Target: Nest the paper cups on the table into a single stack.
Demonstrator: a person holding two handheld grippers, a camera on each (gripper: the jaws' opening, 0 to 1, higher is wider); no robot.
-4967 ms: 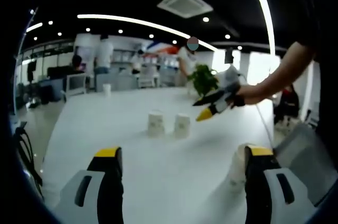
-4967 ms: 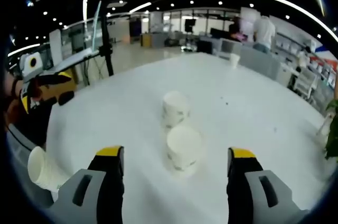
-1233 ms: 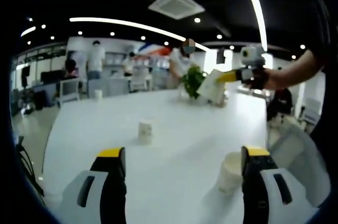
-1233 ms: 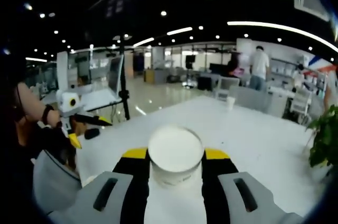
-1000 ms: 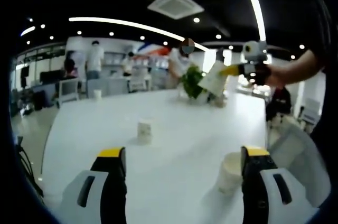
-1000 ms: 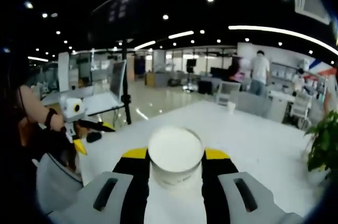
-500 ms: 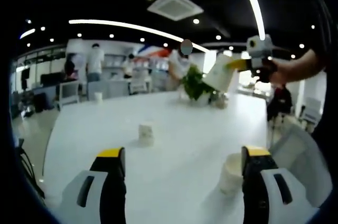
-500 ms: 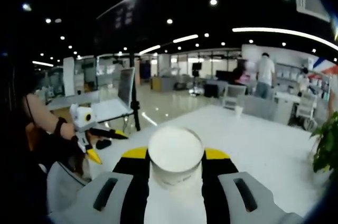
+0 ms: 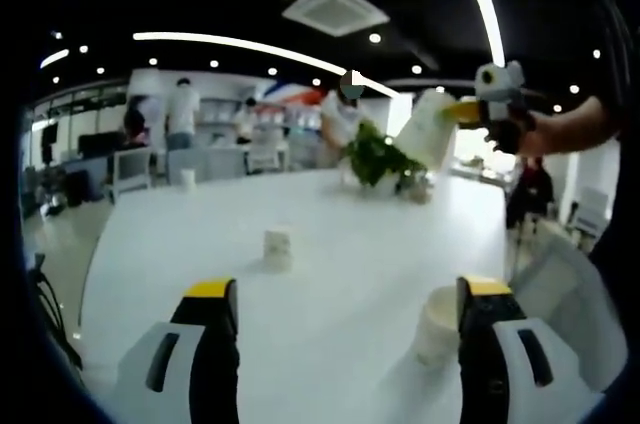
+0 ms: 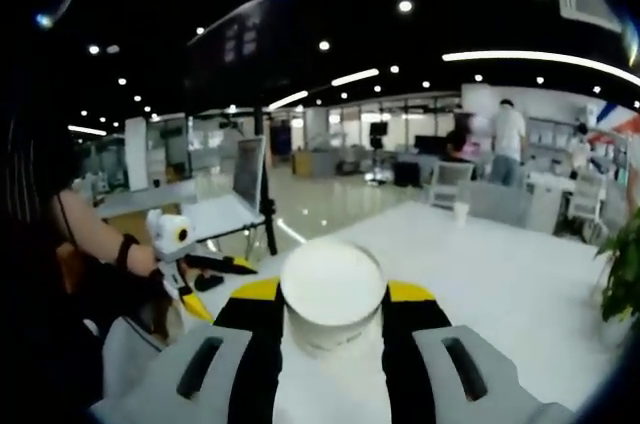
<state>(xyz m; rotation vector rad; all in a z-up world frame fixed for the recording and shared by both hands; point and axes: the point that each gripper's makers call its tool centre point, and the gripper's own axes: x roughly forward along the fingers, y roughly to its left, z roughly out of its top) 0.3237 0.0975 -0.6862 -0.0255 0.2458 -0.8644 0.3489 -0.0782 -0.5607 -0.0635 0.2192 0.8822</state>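
Right gripper view: cup [image 10: 332, 296] between fingers [image 10: 259, 344].

No text, label, brand or number is reading clearly anywhere. The paper cup [image 9: 277, 248] standing on the table [image 9: 330, 244] is showing faint markings, too blurred to make out.
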